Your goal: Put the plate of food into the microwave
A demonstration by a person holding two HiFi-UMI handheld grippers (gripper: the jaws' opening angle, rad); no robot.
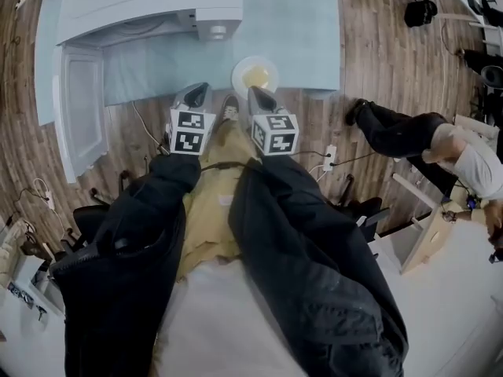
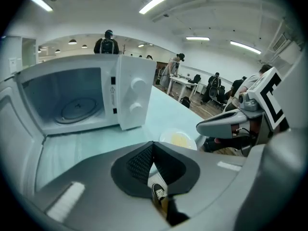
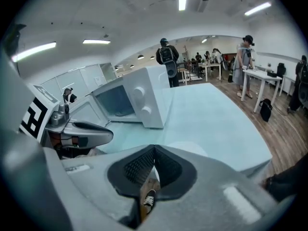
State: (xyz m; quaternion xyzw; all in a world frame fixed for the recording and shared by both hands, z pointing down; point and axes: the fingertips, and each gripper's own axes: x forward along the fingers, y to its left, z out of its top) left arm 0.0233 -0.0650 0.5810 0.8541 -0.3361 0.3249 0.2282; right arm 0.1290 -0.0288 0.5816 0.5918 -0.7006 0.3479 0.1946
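Plate of food [image 1: 255,75] sits on the pale counter [image 1: 299,30] near its front edge, at about 4 o'clock from the microwave [image 1: 149,6], whose door [image 1: 82,108] stands wide open. Left gripper [image 1: 196,94] hovers near the plate's 7 o'clock, fingers pressed together on nothing. Right gripper [image 1: 259,96] hangs near its 6 o'clock, fingers likewise closed tip to tip and empty.
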